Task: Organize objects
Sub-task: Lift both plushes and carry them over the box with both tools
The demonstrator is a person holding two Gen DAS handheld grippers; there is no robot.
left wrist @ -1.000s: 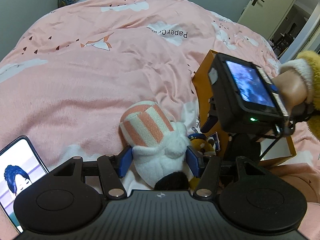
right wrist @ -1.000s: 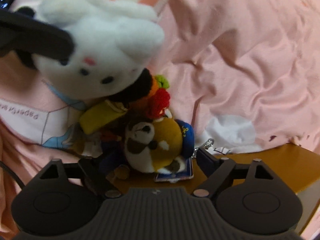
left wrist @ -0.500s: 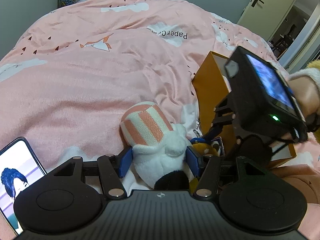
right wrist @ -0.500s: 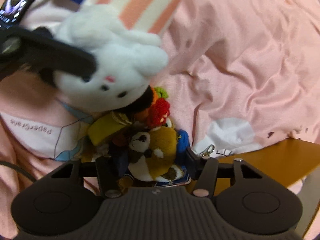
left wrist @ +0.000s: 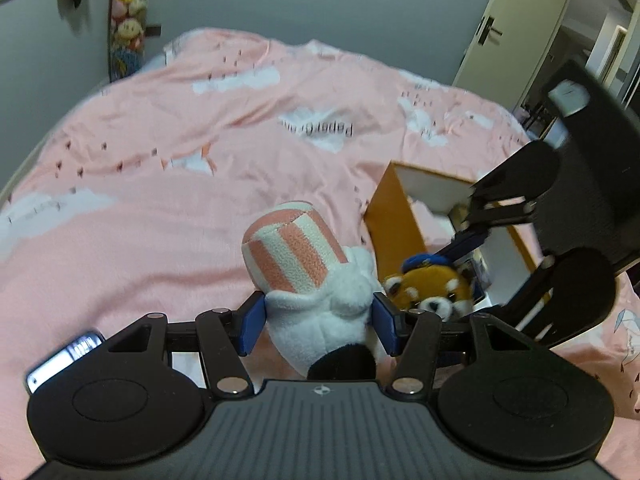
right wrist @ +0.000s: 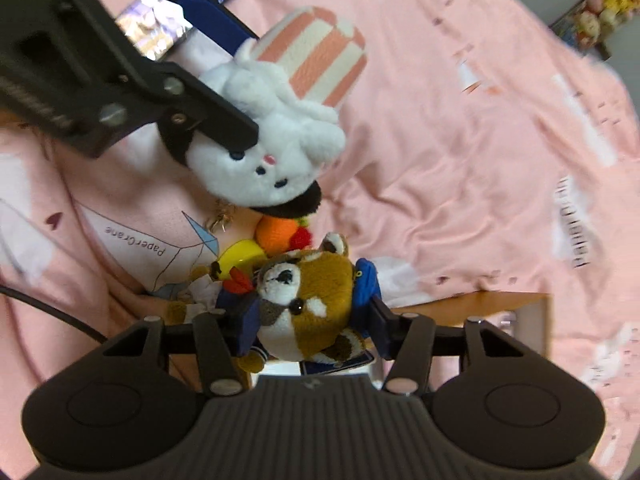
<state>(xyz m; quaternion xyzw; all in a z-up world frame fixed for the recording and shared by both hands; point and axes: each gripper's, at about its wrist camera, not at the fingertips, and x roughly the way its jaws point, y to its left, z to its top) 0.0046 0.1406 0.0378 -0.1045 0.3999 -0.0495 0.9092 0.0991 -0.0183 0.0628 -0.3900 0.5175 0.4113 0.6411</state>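
Note:
My left gripper (left wrist: 318, 322) is shut on a white plush rabbit (left wrist: 320, 304) with a pink-and-white striped hat, held above the pink bed. The rabbit also shows in the right wrist view (right wrist: 276, 160), face toward that camera. My right gripper (right wrist: 312, 320) is shut on a brown red-panda plush (right wrist: 308, 300) with a blue cap, lifted clear of the bed. The panda also shows in the left wrist view (left wrist: 432, 290), just right of the rabbit. An orange box (left wrist: 400, 224) with a white inside lies open on the bed behind both toys.
Small toys remain on the bedding below the panda: an orange crocheted piece (right wrist: 278, 234) and a yellow piece (right wrist: 240, 254). A lit phone (left wrist: 64, 358) lies on the bed at the left. The pink duvet (left wrist: 180, 184) spreads wide behind. A door (left wrist: 516, 32) stands at the far right.
Both grippers have risen off the bed with their toys. The right gripper closed on the panda and lifted it out of the toy pile. The rabbit went up with the left gripper.

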